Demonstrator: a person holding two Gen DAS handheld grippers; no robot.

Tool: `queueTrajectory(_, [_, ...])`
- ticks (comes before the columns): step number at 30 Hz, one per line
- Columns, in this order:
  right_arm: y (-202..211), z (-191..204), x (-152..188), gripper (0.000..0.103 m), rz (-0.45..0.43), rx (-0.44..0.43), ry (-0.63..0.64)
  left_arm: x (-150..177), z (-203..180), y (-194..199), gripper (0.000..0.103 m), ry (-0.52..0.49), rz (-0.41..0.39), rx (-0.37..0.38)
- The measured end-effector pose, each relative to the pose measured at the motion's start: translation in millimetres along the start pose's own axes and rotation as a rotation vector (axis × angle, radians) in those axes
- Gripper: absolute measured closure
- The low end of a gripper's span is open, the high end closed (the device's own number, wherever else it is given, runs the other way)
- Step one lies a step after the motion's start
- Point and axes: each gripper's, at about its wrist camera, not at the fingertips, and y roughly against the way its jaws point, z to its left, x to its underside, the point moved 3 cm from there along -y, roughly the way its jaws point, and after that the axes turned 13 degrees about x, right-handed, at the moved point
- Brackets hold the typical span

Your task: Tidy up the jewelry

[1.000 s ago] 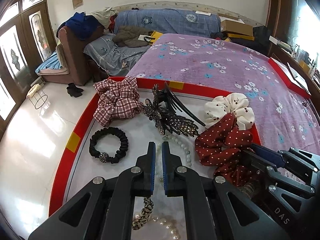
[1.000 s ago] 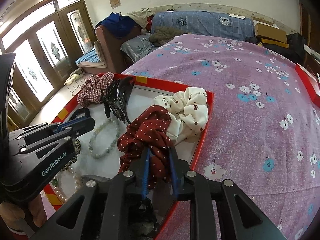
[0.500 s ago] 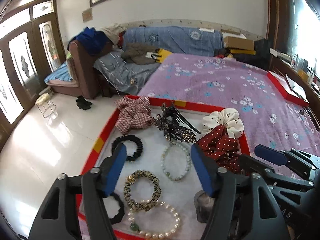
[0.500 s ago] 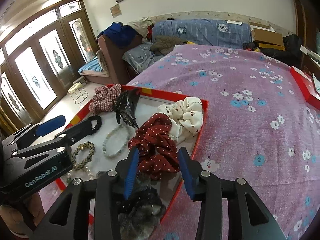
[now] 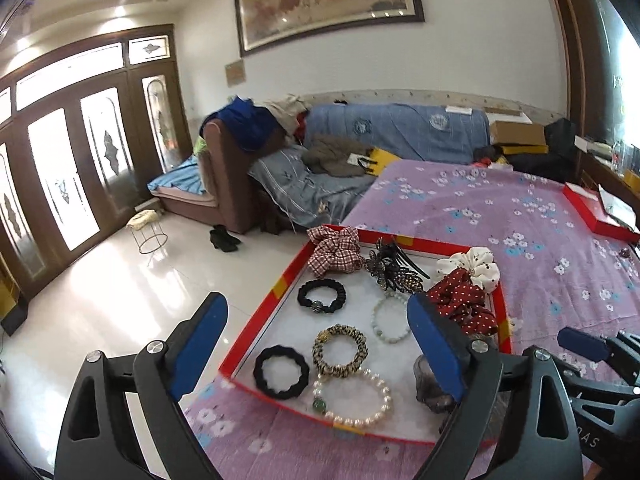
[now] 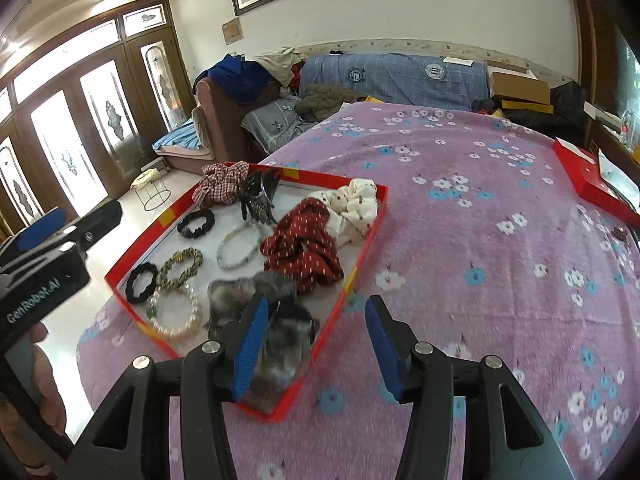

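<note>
- A red tray [image 5: 256,330] with a white floor lies on the bed [image 6: 500,208], at its edge.
- In the tray: a plaid scrunchie [image 5: 336,250], a hair claw [image 5: 394,270], cream and red dotted scrunchies [image 5: 464,300], two black hair ties [image 5: 282,372], a leopard tie [image 5: 340,350], a green bead bracelet [image 5: 390,318], a pearl bracelet [image 5: 356,396] and a grey fur scrunchie [image 6: 280,320].
- The left gripper [image 5: 316,350] has pulled back and up from the tray; its jaws, shut a second ago, are opening, empty.
- The right gripper [image 6: 312,350] has also backed off; its jaws are opening, nothing between them.
</note>
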Motion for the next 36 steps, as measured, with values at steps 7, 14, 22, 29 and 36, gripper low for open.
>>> queueTrajectory(7, [23.1,-11.5,22.5,0.043,-0.019,0.008,-0.021,6.2,-4.7,62.2,0.000,0.041,-0.162,-0.053])
queueTrajectory(14, [53.5,-14.5,45.0,0.040,-0.051,0.043,-0.012,20.4,-2.7,113.5,0.000,0.112,-0.229,-0.077])
queueTrajectory(22, [85.7,-8.1,68.9,0.034,-0.116,0.133,0.019,43.9,-0.2,128.7,0.000,0.142,-0.186,-0.011])
queueTrajectory(29, [97.9,-4.6,80.3,0.031,-0.115,0.176,-0.006,64.8,-4.2,135.5,0.000,0.078,-0.151,-0.027])
queueTrajectory(36, [106.5,5.8,88.6,0.028,-0.127,0.190,0.008,80.3,-4.9,135.4,0.000,0.064,-0.115,-0.031])
